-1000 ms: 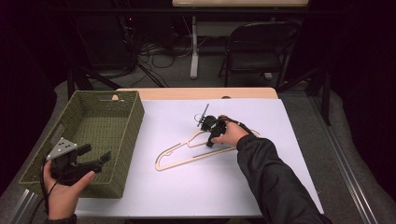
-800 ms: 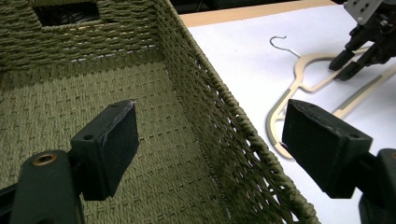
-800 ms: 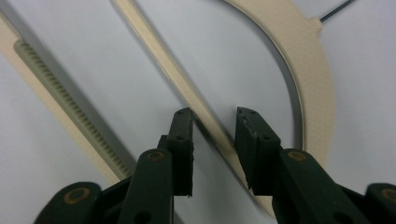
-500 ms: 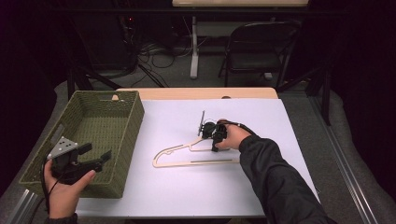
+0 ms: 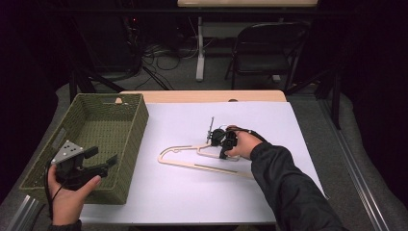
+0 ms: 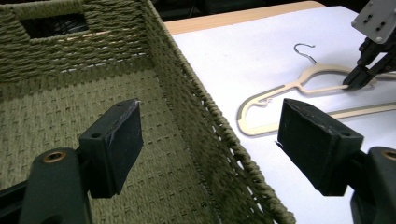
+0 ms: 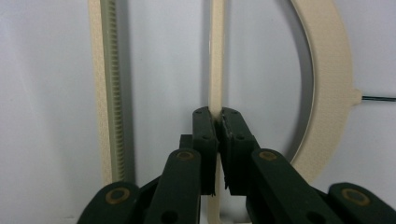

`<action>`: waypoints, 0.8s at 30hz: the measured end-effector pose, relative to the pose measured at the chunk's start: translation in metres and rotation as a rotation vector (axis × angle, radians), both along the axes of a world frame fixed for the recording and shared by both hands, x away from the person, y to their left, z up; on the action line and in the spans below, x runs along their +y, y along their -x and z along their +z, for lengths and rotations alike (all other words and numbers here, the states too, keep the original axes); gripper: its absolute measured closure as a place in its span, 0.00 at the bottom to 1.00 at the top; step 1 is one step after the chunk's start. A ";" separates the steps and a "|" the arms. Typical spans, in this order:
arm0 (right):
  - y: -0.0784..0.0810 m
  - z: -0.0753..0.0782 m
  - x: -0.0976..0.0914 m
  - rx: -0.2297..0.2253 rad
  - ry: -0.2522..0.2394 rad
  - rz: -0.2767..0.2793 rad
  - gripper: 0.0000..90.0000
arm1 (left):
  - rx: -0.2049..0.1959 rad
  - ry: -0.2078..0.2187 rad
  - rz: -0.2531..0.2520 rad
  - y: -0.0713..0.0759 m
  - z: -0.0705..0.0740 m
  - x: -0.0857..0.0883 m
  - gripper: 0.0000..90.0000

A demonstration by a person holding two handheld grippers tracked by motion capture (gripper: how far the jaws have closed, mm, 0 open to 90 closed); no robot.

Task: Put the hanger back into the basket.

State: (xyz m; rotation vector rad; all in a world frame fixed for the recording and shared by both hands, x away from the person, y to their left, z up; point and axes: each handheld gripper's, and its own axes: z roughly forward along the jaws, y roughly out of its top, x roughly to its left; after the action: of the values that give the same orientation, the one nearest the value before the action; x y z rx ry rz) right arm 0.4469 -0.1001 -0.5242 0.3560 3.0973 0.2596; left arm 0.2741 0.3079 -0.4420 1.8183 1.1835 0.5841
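fingers of right gripper (image 7: 218,122) clamp a thin hanger (image 5: 202,161) bar mid-surface. left gripper (image 6: 210,144), fingers spread, hovers above basket (image 5: 103,122). hanger not yet in basket.

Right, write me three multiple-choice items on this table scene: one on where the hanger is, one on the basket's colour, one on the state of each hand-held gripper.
1. Where does the hanger lie?
A. In the basket
B. On the white table cover, right of the basket
C. On the floor

2. What colour is the woven basket?
A. Olive green
B. Red
C. White

3. How do the hand-held grippers stand?
A. Both open
B. Left shut, right open
C. Left open, right shut on the hanger

Answers:
1 B: the high view shows it flat on the cover, beside the basket.
2 A: its weave is green in the high and left gripper views.
3 C: the left hand-held gripper gapes wide; the right hand-held gripper pinches a thin hanger bar.
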 end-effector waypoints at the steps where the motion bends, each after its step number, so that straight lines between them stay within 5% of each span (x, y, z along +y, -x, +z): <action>1: 0.000 0.001 0.000 -0.006 0.002 0.011 0.95 | -0.002 0.000 -0.002 0.000 0.000 -0.001 0.25; 13: 0.028 0.012 -0.005 -0.109 -0.024 0.070 0.95 | -0.032 -0.026 -0.101 0.005 0.008 -0.025 0.27; 24: 0.074 0.027 -0.019 -0.222 -0.030 0.151 0.95 | 0.022 -0.040 -0.244 -0.001 -0.005 -0.067 0.31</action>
State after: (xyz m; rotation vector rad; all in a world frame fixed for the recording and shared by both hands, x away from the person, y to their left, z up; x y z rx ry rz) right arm 0.3727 -0.1187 -0.4973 0.0864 2.9053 0.3239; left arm 0.2746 0.2410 -0.4469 1.9714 0.9507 0.4509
